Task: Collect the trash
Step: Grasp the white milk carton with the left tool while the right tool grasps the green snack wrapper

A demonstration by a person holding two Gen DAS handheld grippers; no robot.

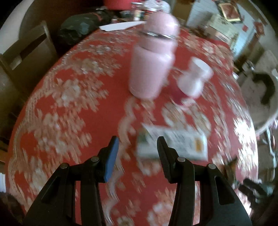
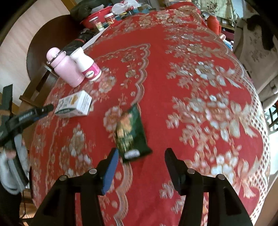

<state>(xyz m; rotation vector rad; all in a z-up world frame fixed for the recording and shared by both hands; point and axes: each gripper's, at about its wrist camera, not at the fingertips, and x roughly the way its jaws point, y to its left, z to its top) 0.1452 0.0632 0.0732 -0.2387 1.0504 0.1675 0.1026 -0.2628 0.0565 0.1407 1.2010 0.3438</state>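
A white carton box [image 1: 175, 144] lies on the red floral tablecloth [image 1: 69, 97], just beyond my open, empty left gripper [image 1: 138, 145]. The box also shows in the right wrist view [image 2: 73, 104], with the left gripper [image 2: 34, 111] close beside it. A dark green snack packet [image 2: 131, 133] lies flat on the cloth just ahead of my open, empty right gripper [image 2: 141, 156], nearer its left finger. The left wrist view is blurred by motion.
A pink flask [image 1: 152, 57] and a white pill bottle [image 1: 194, 78] stand behind the box; both show in the right wrist view, the flask [image 2: 65, 67] and the pill bottle [image 2: 88, 65]. Jars, a red bowl [image 2: 97, 16] and bags crowd the far table end. A wooden chair [image 1: 26, 52] stands left.
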